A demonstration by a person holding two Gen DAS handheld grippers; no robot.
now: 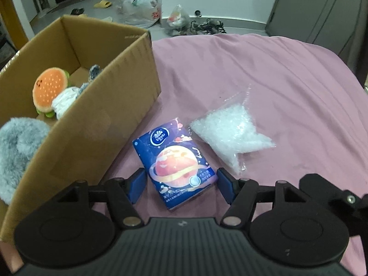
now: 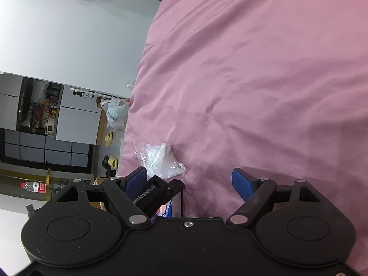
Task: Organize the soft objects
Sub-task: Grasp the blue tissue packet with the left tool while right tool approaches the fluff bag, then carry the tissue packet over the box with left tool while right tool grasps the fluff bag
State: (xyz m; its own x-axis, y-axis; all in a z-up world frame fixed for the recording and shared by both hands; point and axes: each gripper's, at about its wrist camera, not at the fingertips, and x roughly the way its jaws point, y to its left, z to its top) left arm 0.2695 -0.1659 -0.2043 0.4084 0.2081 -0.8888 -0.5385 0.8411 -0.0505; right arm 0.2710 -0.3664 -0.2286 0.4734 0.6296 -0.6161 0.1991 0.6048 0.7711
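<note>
Now the left tongs [image 1: 181, 185] hovered spread around the tissue pack [image 1: 176, 161] on the bed [image 1: 287, 80], pads clear of its sides; box [image 1: 96, 124] just left. Right tongs [image 2: 189, 181] gaped empty. Off-centre squeeze could've skidded that slick wrapper away.

Plastic bags [image 1: 140, 7], yellow slipper [image 1: 102, 4] on floor.

A bed [image 1: 264, 73] covered in a wrinkled pink sheet carries everything. A blue tissue pack [image 1: 176, 161] printed with a planet lies flat on it, a clear bag of white pellets [image 1: 232, 133] just beside it at two o'clock. An open cardboard box [image 1: 96, 115] stands at its ten o'clock.
</note>
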